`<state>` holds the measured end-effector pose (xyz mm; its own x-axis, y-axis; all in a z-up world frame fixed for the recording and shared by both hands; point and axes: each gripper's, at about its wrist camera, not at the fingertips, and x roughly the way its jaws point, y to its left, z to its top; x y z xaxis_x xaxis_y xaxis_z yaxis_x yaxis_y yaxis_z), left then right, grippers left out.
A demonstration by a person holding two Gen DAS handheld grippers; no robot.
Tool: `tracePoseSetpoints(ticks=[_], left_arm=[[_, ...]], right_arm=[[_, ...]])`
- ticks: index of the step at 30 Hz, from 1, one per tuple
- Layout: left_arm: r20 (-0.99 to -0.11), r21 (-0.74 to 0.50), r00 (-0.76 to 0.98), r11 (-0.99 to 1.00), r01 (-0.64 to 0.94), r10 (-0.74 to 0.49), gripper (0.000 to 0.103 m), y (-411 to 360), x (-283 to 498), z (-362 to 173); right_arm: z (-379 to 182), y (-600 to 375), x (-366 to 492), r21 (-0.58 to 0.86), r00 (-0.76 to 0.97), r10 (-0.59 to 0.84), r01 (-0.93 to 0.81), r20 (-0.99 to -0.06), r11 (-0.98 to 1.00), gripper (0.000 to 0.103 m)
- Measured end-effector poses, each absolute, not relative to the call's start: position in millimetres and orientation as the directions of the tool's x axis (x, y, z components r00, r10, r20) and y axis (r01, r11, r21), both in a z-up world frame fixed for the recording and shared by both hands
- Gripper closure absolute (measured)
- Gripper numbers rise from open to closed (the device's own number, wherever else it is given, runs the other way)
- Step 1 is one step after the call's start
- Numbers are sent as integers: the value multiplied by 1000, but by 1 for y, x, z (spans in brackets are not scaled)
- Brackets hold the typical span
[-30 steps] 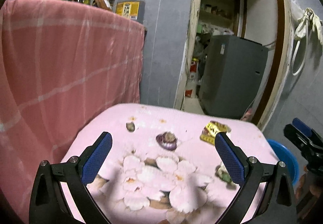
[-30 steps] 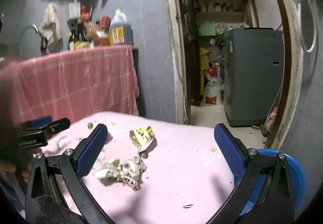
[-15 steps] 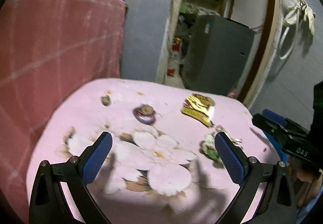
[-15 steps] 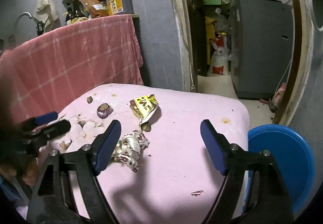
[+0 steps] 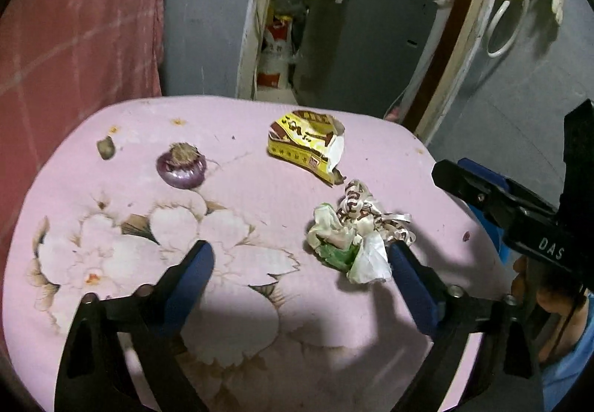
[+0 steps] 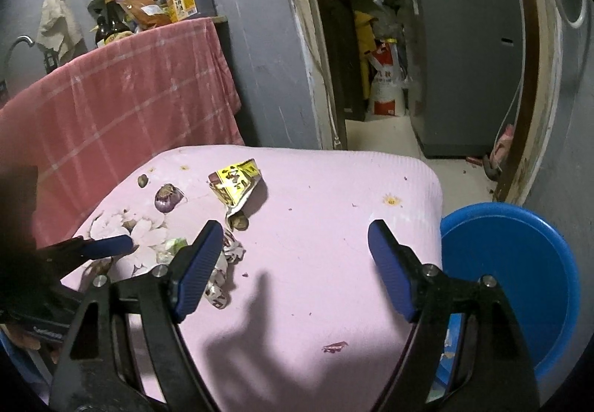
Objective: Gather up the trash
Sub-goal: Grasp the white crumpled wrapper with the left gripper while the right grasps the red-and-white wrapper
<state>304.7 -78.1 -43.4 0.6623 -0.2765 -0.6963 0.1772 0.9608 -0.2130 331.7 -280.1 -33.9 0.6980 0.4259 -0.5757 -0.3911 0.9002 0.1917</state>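
Your left gripper (image 5: 297,267): fingers closing, nothing gripped | crumpled wrapper wad (image 5: 352,237) on tabletop (image 5: 260,189), touching its right finger | right gripper (image 6: 295,260): fingers apart, empty; wad beside left finger

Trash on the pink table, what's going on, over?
Left gripper closing, nothing between its jaws. Right gripper open, empty. Crumpled wrappers, yellow packet, onion piece not yet picked up. Nothing in the way.

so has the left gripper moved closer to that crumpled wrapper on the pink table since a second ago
Yes. The left gripper has come down toward the crumpled wrapper, which now lies just inside its right finger; the doorway behind has slid up the left wrist view.
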Motion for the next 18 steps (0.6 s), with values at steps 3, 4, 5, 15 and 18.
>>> tracePoseSetpoints(ticks=[3,4,5,15,18], left_arm=[[-706,-246,644,954,169,-296,31,-77,309,-46],[-705,-255,641,952,170,-303,38,-77,310,-45],[-704,-265,637,948,173,-313,41,-77,310,-45],[-709,-318,610,932,172,-354,82,-75,314,-42],[-704,-323,615,931,167,-355,84,-74,311,-41]], right_arm=[[-36,-279,333,194,690,426,-391,-585,900,24],[-37,-279,333,194,688,426,-391,-587,900,25],[-37,-279,333,195,687,426,-391,-589,899,25],[-42,-270,334,189,655,437,-415,-616,890,25],[-42,-269,334,197,645,450,-427,-618,883,25]])
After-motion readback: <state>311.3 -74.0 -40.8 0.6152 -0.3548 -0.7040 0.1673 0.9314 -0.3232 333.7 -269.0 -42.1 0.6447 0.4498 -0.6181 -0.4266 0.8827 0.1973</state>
